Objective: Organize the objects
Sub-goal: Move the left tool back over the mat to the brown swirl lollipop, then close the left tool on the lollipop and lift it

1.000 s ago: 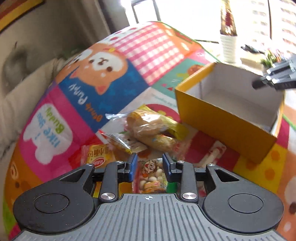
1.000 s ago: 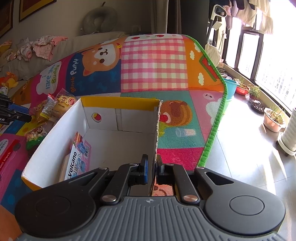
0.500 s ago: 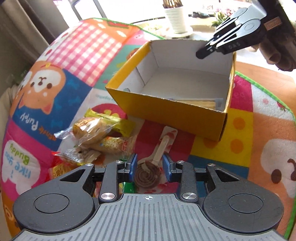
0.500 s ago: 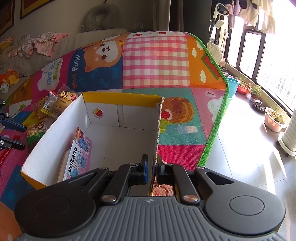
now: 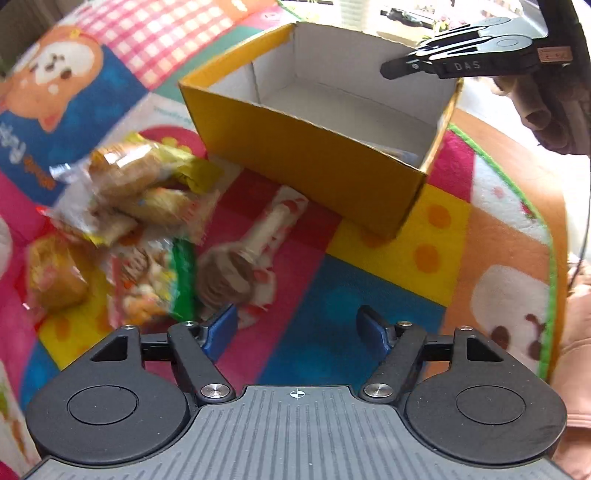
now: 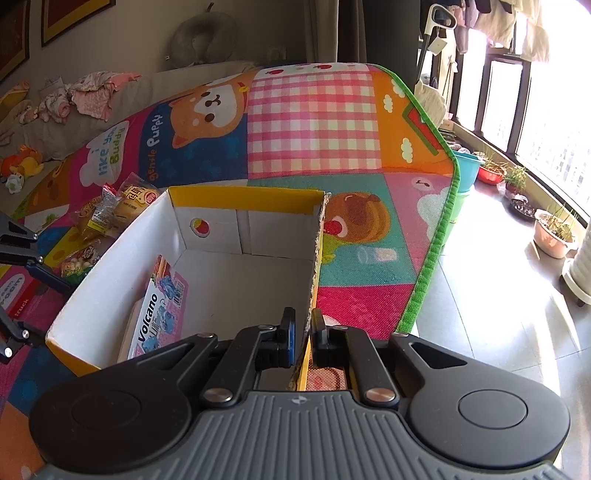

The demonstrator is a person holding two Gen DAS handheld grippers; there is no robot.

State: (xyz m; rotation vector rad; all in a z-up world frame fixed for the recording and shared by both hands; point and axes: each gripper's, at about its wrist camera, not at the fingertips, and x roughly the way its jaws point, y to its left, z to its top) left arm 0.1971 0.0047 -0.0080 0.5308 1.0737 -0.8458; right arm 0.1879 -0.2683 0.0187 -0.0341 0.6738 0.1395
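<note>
The left gripper (image 5: 295,326), jaws opening on nothing, hovers with the wrapped lollipop (image 5: 243,254) just ahead-left, stick toward the yellow box (image 5: 314,155), whose wall the right gripper (image 6: 303,336) pinches.

A lived-in family home, most likely a living room, is showing here: a bright cartoon play mat (image 6: 314,122) with puppies and pink gingham is covering the floor, and a sofa (image 6: 155,79) is running along the wall at ten o'clock, carrying small heaped clothes (image 6: 79,96) and a neck pillow (image 6: 205,38). Soft toys (image 6: 20,168) are lying at nine o'clock under framed pictures (image 6: 72,16), while at two o'clock daylight is pouring through tall windows (image 6: 546,92) onto potted plants (image 6: 554,230) standing on tiled floor (image 6: 491,314), with laundry (image 6: 506,24) hanging above.
</note>
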